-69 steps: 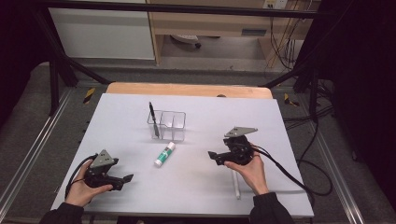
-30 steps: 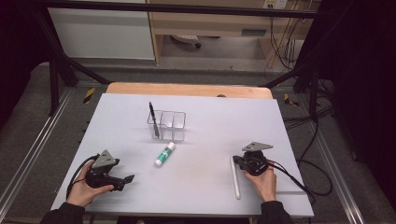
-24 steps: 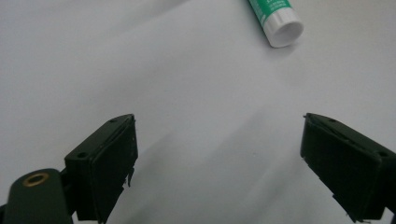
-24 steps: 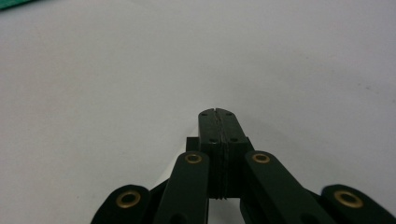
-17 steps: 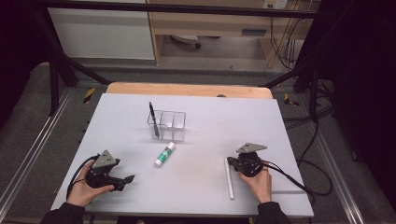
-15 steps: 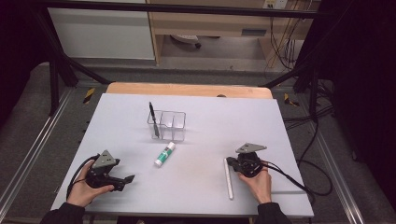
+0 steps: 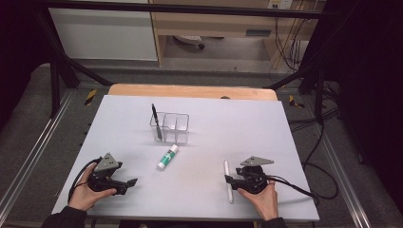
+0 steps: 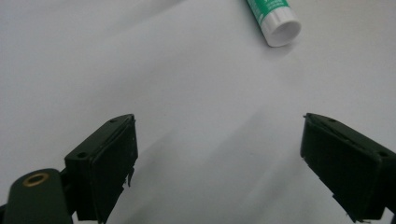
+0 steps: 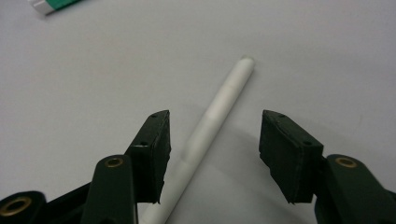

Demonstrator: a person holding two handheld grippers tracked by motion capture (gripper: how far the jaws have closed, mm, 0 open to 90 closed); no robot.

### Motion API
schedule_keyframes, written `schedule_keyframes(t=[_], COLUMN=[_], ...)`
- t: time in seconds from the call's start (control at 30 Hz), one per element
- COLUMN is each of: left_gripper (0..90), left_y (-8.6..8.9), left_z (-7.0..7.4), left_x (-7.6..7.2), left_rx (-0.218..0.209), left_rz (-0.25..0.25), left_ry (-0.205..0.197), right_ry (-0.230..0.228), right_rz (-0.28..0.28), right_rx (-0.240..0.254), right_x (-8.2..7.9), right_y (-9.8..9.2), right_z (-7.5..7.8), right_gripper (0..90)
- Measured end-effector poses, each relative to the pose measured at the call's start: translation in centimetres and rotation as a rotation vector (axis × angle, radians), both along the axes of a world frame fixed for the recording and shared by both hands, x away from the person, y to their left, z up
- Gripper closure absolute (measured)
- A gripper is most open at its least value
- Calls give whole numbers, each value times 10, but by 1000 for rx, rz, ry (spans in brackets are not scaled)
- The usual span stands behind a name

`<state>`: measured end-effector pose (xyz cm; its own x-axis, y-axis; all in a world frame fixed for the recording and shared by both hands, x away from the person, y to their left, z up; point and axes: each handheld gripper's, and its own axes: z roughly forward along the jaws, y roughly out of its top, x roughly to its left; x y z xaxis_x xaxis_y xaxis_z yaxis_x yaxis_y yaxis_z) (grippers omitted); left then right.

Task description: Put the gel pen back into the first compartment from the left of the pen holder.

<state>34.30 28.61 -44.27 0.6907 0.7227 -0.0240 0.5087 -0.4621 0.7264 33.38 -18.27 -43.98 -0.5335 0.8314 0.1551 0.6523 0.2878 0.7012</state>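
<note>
Right gripper view looks along the right gripper (image 9: pixel 212 154), whose fingers (image 9: pixel 154 154) have just been opening and now stand apart over the white pen (image 9: pixel 212 123); it lies between them on the tabletop (image 9: pixel 327 56), unpinched, its long axis running to the frame's upper right. In the high view the left gripper (image 7: pixel 124 182), fingers wide and empty, sits at lower left. Bare surface surrounds the pen; the glue stick (image 7: pixel 167 156) and clear organizer (image 7: pixel 171 127) lie farther up.
</note>
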Motion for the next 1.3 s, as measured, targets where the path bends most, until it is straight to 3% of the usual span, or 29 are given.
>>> schedule_keyframes(t=[0.2, 0.6, 0.73, 1.0, 1.3], left_gripper=[108, 108, 108, 108, 108], left_y=[0, 0, 0, -1, -1], left_z=[1, 1, 1, 2, 1], left_x=[0, -1, -1, -1, -1], left_rx=[-4, -5, -4, -4, -3], left_rz=[-2, -1, -1, -2, -2], left_ry=[-1, -1, 0, -1, 0], right_ry=[18, 38, 36, 22, 18], right_rz=[-32, -57, -63, -102, -197], right_rx=[-32, -84, -102, -111, -92], right_x=[-11, -20, -23, -29, -33], right_y=[8, 25, 25, 24, 26], right_z=[-1, -4, -5, -6, -8], right_gripper=[423, 620, 637, 725, 791])
